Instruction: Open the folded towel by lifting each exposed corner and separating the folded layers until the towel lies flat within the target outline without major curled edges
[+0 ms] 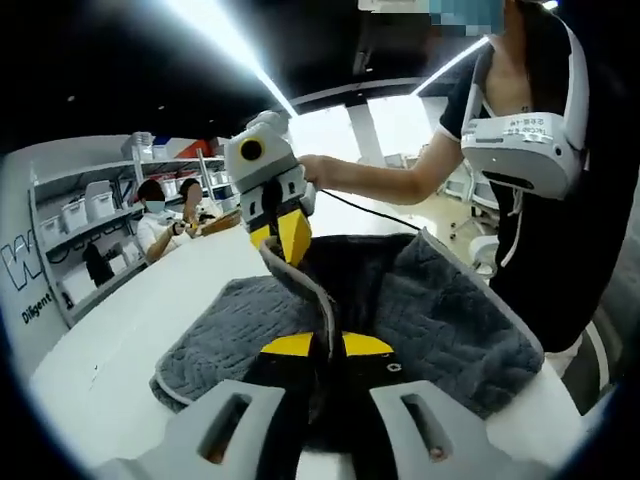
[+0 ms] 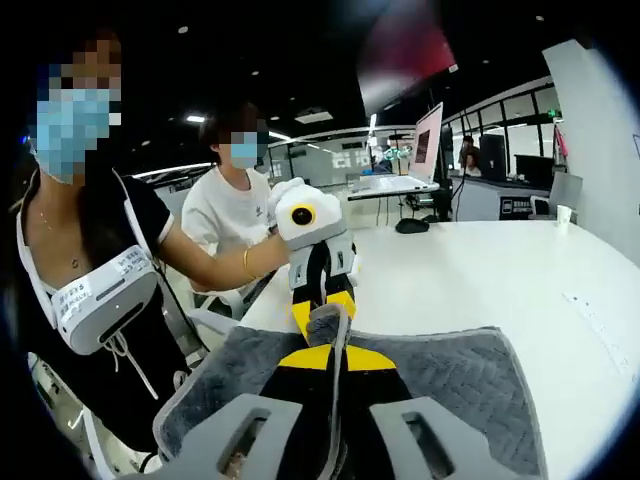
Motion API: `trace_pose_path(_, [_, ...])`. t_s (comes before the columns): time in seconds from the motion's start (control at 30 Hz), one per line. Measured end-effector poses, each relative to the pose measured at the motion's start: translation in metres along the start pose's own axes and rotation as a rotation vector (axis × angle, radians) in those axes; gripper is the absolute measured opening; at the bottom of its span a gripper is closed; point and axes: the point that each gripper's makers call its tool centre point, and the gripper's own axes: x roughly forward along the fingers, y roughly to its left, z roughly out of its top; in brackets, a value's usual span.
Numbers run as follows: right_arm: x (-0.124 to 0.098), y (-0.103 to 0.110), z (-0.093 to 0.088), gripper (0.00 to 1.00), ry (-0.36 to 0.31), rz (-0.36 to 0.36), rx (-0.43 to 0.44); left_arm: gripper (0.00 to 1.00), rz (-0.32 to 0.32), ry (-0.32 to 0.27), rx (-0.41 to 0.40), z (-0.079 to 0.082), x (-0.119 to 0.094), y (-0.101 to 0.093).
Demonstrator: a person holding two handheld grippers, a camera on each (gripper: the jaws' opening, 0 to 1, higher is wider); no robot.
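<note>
Left hand-held gripper (image 1: 326,345): rises from 6 o'clock in the left gripper view, its yellow-tipped jaws drawn together on a raised fold of the grey towel (image 1: 440,320); it also shows in the right gripper view (image 2: 322,302), just past 12 o'clock of that view's own jaws, pinching the same ridge from the far side.
Right hand-held gripper (image 2: 327,357): comes up from 6 o'clock in the right gripper view, jaws closed on the towel's pale-edged fold; in the left gripper view (image 1: 283,237) it hangs at about 11 o'clock of centre, yellow tips clamped on the fold's far end.
Grey towel (image 2: 455,385): quilted, with a pale border; it is lifted into a ridge between the two hand-held grippers, and its halves fall away to 9 o'clock and 3 o'clock onto the table.
White table (image 1: 130,330): carries the towel; its bare top stretches toward 9 o'clock in the left gripper view and toward 2 o'clock in the right gripper view (image 2: 500,270).
Person holding the grippers (image 1: 540,200): stands at 2 o'clock in the left gripper view, in a black top, with a white headset (image 1: 515,145) hung at the chest.
Shelves (image 1: 80,235): at 9 o'clock in the left gripper view, holding white bins.
Seated person (image 2: 232,210): in a white shirt, at 11 o'clock in the right gripper view.
Monitor (image 2: 427,140): on a far table at 1 o'clock in the right gripper view.
</note>
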Motion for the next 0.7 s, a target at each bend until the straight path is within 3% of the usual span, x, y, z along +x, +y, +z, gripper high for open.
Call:
trace_pose_path(0.1, [-0.003, 0.003, 0.007, 0.0, -0.01, -0.018, -0.009, 0.22, 0.017, -0.005, -0.036, -0.001, -0.003, 0.005])
trace_pose_path(0.33, [-0.015, 0.02, 0.034, 0.0, -0.062, -0.066, -0.079, 0.25, 0.096, -0.029, -0.068, -0.002, -0.01, 0.019])
trace_pose_path(0.57, [-0.025, 0.03, 0.045, 0.0, -0.094, -0.096, -0.102, 0.27, 0.166, -0.007, -0.075, -0.007, -0.015, 0.033])
trace_pose_path(0.7, [-0.032, 0.035, 0.05, 0.0, -0.112, -0.116, -0.109, 0.29, 0.247, 0.028, -0.066, -0.012, -0.017, 0.049])
